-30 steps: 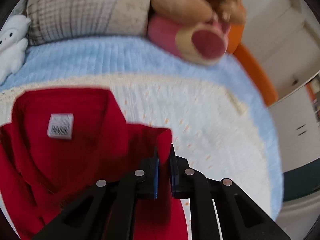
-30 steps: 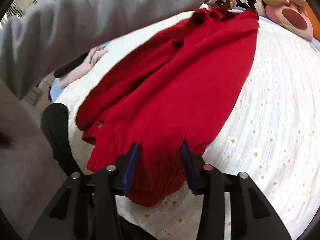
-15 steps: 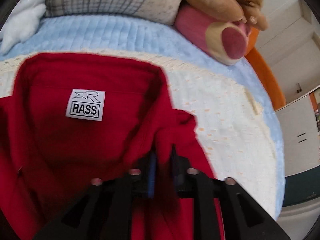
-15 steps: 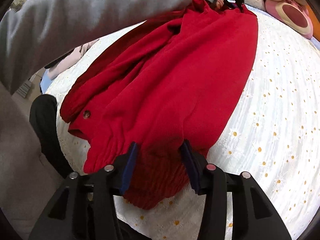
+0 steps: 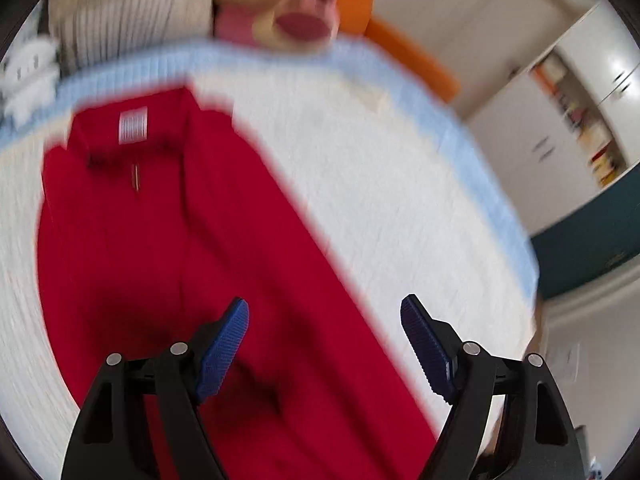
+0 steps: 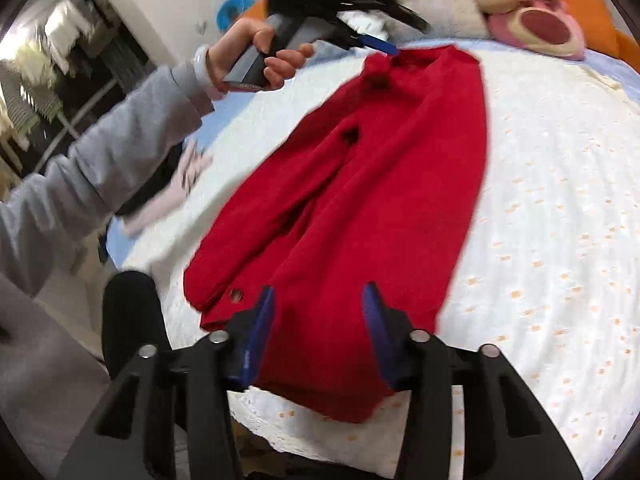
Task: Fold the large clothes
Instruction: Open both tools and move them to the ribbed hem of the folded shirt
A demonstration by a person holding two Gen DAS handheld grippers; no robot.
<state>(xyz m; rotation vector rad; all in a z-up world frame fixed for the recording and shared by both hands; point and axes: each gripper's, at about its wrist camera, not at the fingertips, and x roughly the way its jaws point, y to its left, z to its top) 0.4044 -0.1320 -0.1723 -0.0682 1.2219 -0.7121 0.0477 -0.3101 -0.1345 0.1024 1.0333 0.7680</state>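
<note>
A red collared garment point(image 6: 360, 200) lies lengthwise on a white daisy-print bedspread point(image 6: 560, 220), collar toward the pillows, hem toward me. In the left wrist view it point(image 5: 180, 240) shows its white neck label, blurred. My left gripper point(image 5: 324, 320) is open and empty, lifted above the garment's right edge; it also shows in the right wrist view point(image 6: 340, 4), held in a hand above the collar. My right gripper point(image 6: 318, 308) is open over the hem, its blue pads point(image 6: 260, 332) apart with red fabric showing between them.
A pink and brown plush toy point(image 6: 536, 28) and pillows point(image 5: 132, 12) lie at the bed's head, with a white plush point(image 5: 28, 76) at the far left. Pink and dark clothes point(image 6: 168, 196) lie at the bed's left edge. White cupboards point(image 5: 560, 100) stand to the right.
My left gripper has opened, let go of the collar and pulled back upward. My right gripper has opened wider and lifted off the hem. The garment now lies flat on the bed.
</note>
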